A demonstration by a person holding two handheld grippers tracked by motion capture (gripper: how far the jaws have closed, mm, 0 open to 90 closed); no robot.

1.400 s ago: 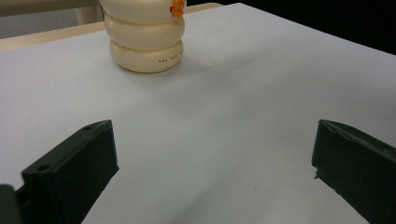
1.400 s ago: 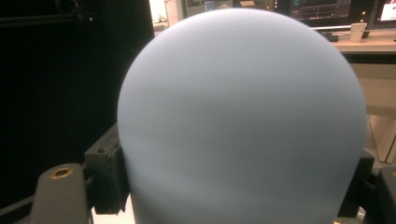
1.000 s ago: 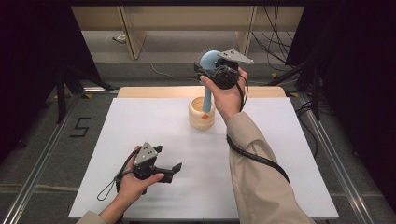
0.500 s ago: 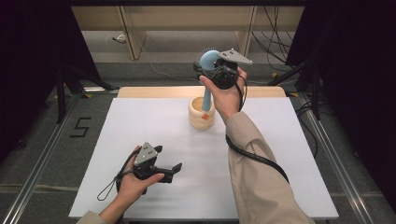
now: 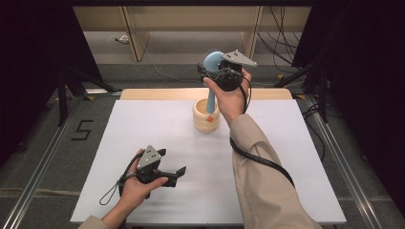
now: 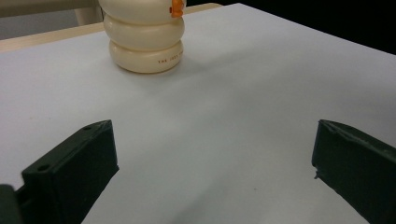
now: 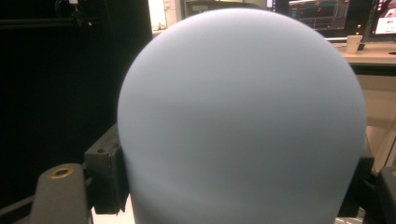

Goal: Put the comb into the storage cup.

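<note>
Hairbrush, pale blue, rounded head with short bristles on its far face, long handle: you hold it upright above the cream holder, which stands on the white desk near the middle of its far edge. Right gripper: jaws clamped on the brush just under the head, one black jaw visible at each flank of the blue dome in the right gripper view; the high grip leaves the whole handle free below, its lower end dropping into the holder's mouth, beside a small orange tag. Whether the handle's tip rests on the bottom cannot be told. Holder: three stacked rounded rings, fine lettering on the lowest, sitting flat and unsupported, so a vertical line keeps it from tipping. Left gripper: low over the desk near its near-left corner, jaws wide apart with nothing between them, pointed toward the holder, well apart from it; judged to be parked clear of the work, yet placed to steady the holder if needed.
</note>
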